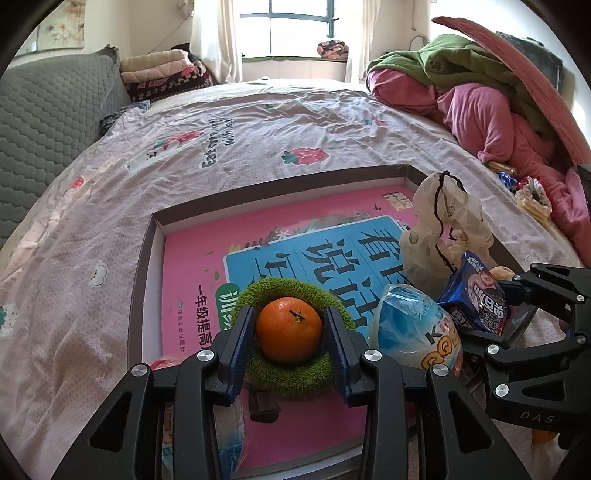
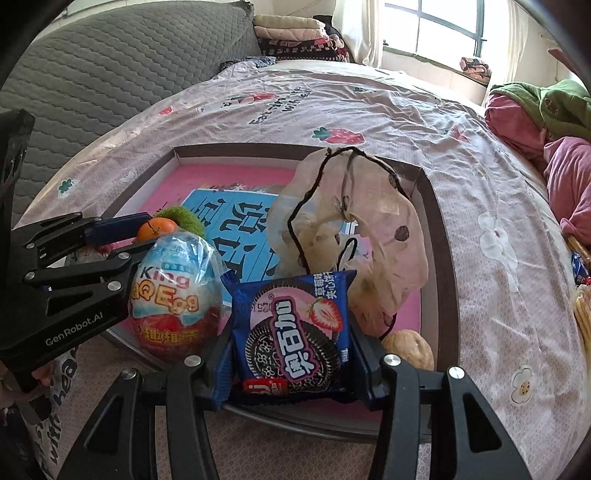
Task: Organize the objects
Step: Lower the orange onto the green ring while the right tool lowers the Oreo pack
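Jaws over tray (image 1: 147, 266), strawberry-print bed (image 1: 258, 133), window (image 1: 288, 29) apparently.

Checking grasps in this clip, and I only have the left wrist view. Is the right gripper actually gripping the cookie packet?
Observer: Yes. In the right wrist view the cookie packet stands upright between the right gripper's fingers, which press on its two sides.
Operator: Where is it relative to the tray?
Observer: At the tray's near edge, right beside the egg.
Operator: And the tan thing behind the packet?
Observer: A walnut, by the tray's near right corner, close to the right finger.
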`<action>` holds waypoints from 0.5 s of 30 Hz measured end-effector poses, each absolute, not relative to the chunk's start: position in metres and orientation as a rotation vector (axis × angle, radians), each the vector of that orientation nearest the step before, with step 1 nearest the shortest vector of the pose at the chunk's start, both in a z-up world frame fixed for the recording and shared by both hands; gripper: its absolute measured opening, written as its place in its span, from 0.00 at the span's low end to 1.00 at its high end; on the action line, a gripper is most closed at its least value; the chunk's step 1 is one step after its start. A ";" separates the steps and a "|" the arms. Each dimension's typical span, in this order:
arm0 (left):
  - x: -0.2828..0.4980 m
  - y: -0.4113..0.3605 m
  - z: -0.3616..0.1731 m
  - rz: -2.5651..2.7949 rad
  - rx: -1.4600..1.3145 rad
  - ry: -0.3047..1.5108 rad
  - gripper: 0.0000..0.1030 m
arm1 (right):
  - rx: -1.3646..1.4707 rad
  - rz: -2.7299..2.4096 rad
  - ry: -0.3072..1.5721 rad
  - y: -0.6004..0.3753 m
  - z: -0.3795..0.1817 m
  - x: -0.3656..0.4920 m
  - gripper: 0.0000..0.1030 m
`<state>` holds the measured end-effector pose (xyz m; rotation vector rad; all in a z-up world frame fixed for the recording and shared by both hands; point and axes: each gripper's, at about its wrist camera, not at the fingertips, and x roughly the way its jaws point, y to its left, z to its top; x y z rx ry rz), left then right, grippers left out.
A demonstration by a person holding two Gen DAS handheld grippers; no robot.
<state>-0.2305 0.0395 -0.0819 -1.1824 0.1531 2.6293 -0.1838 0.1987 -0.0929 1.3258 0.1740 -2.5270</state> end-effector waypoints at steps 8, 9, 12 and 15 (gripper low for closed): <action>-0.229 0.037 -0.079 2.635 -1.194 0.144 0.39 | 1.322 -2.531 0.216 0.198 -0.092 -0.181 0.50; -0.229 0.037 -0.078 2.637 -1.193 0.145 0.39 | 1.321 -2.531 0.217 0.198 -0.091 -0.181 0.51; -0.229 0.037 -0.077 2.636 -1.197 0.143 0.39 | 1.321 -2.534 0.220 0.198 -0.091 -0.180 0.50; -0.228 0.037 -0.077 2.637 -1.196 0.142 0.39 | 1.319 -2.535 0.219 0.198 -0.091 -0.180 0.51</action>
